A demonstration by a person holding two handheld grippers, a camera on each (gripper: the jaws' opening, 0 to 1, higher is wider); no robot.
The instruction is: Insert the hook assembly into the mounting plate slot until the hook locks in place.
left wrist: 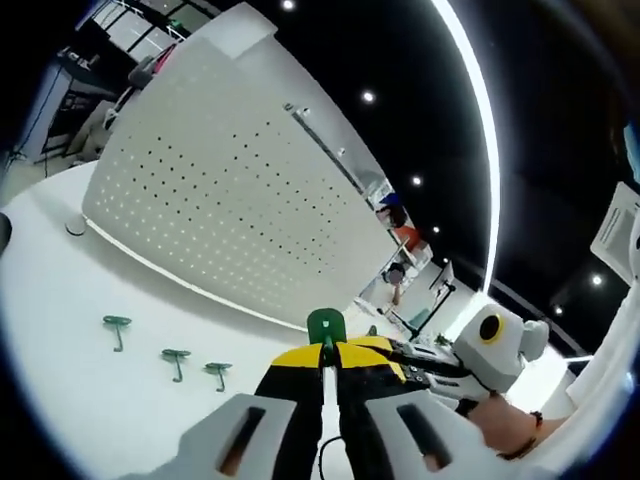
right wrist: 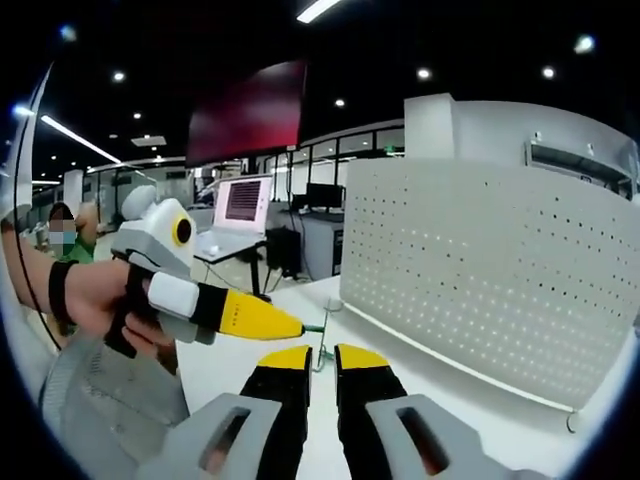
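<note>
Left gripper (left wrist: pixel 325 362) pinches a green hook (left wrist: pixel 325 326); right gripper (right wrist: pixel 313 362) slightly spread; perforated mounting plate (left wrist: pixel 230 190) awaits insertion.

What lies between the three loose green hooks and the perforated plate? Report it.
Nothing: in the left gripper view, the stretch of white table between the three green hooks and the perforated plate is bare.

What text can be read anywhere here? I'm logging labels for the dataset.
None is legible.
Laptop screen: pinkish content, too blurred to read.
Paper sheet: print too small to read.
Pegboard, green hooks, both grippers: no markings seen.
</note>
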